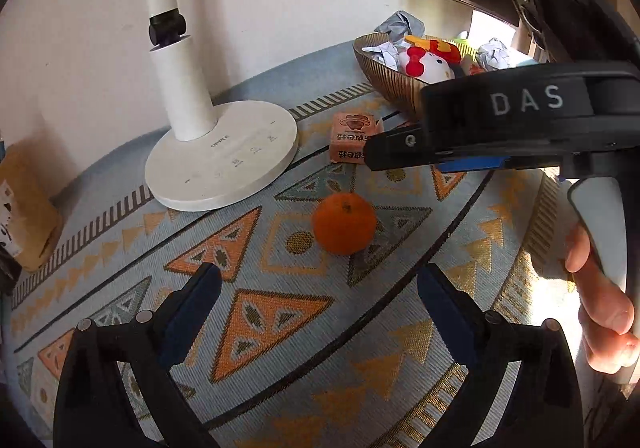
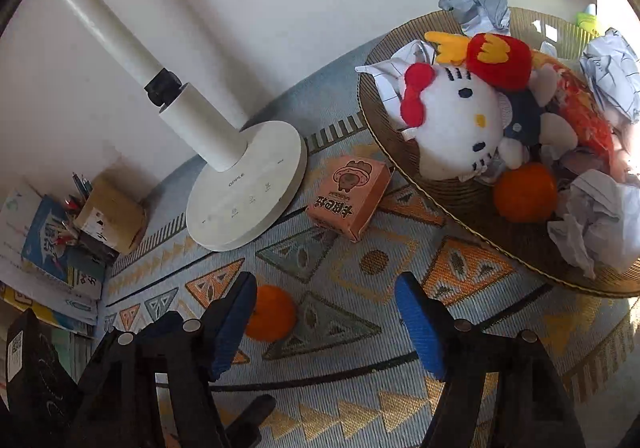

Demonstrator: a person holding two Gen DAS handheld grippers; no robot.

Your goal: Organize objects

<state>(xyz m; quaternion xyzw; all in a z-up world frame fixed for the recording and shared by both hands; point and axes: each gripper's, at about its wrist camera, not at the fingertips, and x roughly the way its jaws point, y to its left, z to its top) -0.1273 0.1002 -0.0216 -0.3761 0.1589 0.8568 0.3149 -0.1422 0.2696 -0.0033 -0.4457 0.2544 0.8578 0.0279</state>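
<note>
Tongs on both sides stand apart and hold nothing. The left tongs [image 1: 318, 288] hover low over the counter [image 1: 400, 328], which is covered with a light blue woven cloth of orange and yellow triangles, and the round orange mandarin [image 1: 344, 223] lies on the cloth just ahead of them, between the lines of the two fingers but not touching them. The right tongs [image 2: 326, 298] point toward the ribbed golden-brown bowl [image 2: 460, 192] at the right; in the left wrist view their black body crosses in front of that bowl. Inside the bowl lie a white plush cat with a red bow [image 2: 456, 120], a second round orange fruit [image 2: 525, 192] and several crumpled paper balls [image 2: 600, 224]. A small pink cardboard box with a cartoon print [image 2: 350, 198] rests on the cloth between the bowl and the round white lamp base [image 2: 248, 188]. At the far left a brown cardboard pen holder [image 2: 112, 212] stands beside some stacked books [image 2: 44, 244].
</note>
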